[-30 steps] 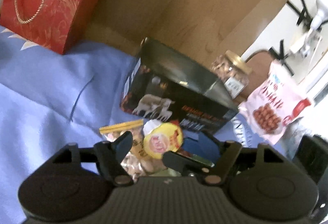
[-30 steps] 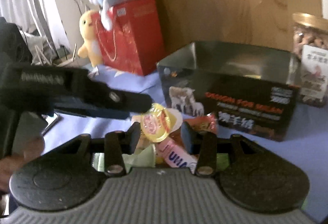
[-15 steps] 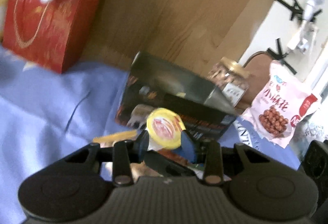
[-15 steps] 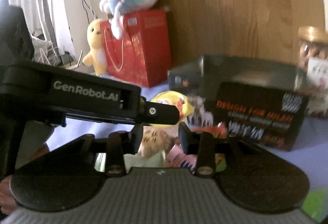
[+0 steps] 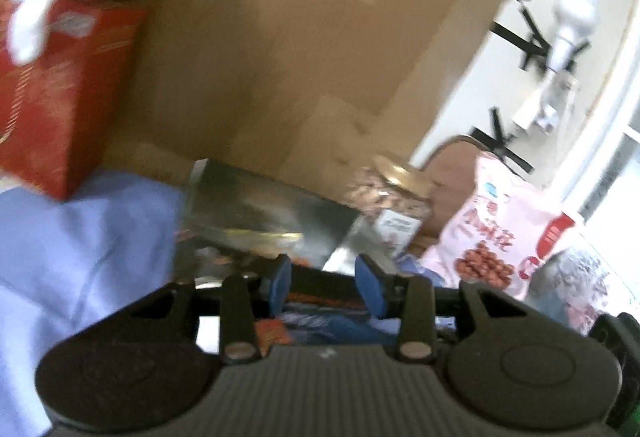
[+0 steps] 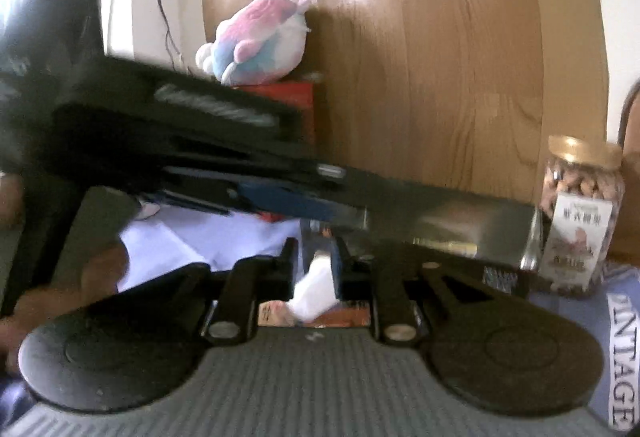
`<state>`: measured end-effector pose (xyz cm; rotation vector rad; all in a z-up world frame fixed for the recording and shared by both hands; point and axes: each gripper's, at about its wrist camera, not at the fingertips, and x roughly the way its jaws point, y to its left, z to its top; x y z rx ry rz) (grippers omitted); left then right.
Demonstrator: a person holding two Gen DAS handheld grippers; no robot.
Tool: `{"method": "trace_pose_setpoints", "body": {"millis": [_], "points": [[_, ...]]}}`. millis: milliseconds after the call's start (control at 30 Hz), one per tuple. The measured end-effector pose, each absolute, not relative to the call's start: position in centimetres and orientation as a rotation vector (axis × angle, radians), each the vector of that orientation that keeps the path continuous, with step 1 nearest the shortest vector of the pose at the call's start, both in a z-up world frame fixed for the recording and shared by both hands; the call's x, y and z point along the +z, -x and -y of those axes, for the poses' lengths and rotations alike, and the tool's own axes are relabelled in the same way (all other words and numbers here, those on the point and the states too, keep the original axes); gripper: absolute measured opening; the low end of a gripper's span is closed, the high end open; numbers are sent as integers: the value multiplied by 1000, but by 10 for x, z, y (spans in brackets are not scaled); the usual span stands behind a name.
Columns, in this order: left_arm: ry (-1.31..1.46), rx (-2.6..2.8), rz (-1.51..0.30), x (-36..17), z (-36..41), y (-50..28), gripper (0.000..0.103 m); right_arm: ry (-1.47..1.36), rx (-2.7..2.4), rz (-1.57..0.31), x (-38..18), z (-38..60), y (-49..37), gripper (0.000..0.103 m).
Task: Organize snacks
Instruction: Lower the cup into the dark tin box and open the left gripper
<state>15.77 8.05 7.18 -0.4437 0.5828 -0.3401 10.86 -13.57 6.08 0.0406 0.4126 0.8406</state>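
My left gripper is open and empty, held over the near edge of the open dark box. The yellow-lidded jelly cup is out of sight. My right gripper is shut on a white snack packet and sits in front of the box. The left gripper's black body crosses the right wrist view just above my right fingers. Loose snack wrappers lie under the right gripper. Both views are blurred by motion.
A red gift bag with a plush toy on top stands at the left. A nut jar and a pink peanut bag stand right of the box. A wooden board rises behind. Blue cloth covers the surface.
My left gripper held the yellow jelly cup, rose toward the box, and now stands open and empty. My right gripper has closed on a white packet and lifted.
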Motion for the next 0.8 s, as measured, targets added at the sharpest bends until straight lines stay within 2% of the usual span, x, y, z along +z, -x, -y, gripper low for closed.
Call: {"method": "trace_pose_setpoints", "body": {"millis": [167,267,333,433,567,667,800], "points": [[540,-331,-633,54,-119,-147,37,-64,815,-468,57,163,-118,34],[559,-322,-655,45,-125,-143,37,-80,752,-477,52,177,-121,44],[558,-318,-674,40,-123,-143,37,-88,708,-502,48,180,-128,46],[545,-330,-706,37,-116,-151,47,-114,696,-569,40,181,-131,46],[509,-353,-715,41,-108,-157,51,-81,715,-613,37,169,-135,53],[477,-364,-715,45,-99,-166,62,-19,740,-626,37,156,-134,53],[411,-343,-742,42,-84,-183,64,51,759,-636,33,137,-133,54]]}}
